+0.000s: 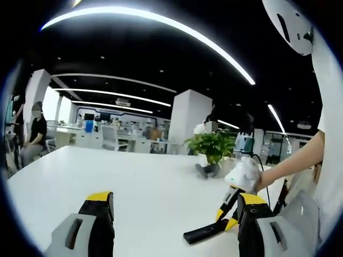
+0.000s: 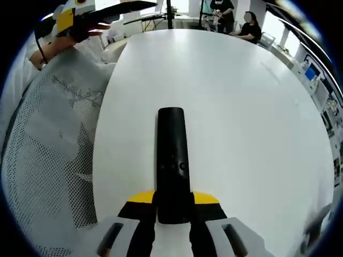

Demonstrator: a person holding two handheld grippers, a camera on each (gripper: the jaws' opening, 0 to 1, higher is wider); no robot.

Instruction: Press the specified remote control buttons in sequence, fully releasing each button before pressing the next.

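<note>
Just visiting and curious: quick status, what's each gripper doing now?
Right gripper shut on black remote, held over white table. Left gripper open, empty. Nothing in the way.

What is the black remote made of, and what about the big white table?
The remote looks like matte black plastic: dark, smooth, with small buttons and only a dull sheen. The right gripper is clamped on it. The table looks like smooth white laminate or painted board; its even, seamless top suggests so, though I can't be sure.
</note>
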